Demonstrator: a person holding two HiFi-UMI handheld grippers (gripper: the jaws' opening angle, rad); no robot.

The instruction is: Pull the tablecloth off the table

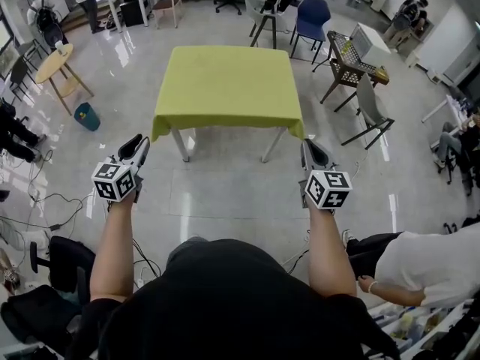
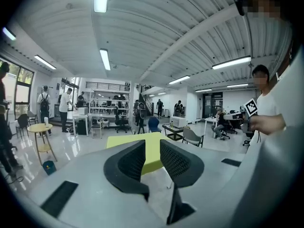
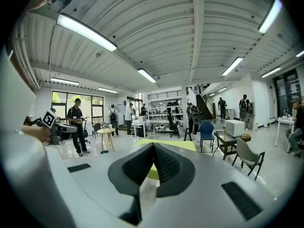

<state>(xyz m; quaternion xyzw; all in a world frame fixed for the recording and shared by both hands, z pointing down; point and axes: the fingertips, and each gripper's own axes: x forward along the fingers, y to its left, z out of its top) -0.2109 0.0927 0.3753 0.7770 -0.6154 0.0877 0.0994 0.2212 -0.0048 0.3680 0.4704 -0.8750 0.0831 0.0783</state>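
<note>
A table draped in a yellow-green tablecloth (image 1: 225, 88) stands on the glossy floor ahead of me; its white legs (image 1: 181, 144) show under the cloth's front edge. Both grippers hover short of that edge and touch nothing. My left gripper (image 1: 141, 145) is near the front left corner, jaws a little apart and empty. My right gripper (image 1: 308, 147) is close to the front right corner, jaws pressed together on nothing. In the left gripper view the tablecloth (image 2: 124, 139) shows beyond the left gripper (image 2: 152, 146). In the right gripper view the tablecloth (image 3: 183, 145) lies behind the shut right gripper (image 3: 153, 148).
A blue chair (image 1: 310, 15) stands behind the table. A wooden side table with a white box (image 1: 352, 58) and a grey chair (image 1: 373, 111) are to the right. At left are a round wooden table (image 1: 54, 62), a teal bin (image 1: 87, 116) and floor cables (image 1: 45, 201). A person (image 1: 427, 265) sits near my right.
</note>
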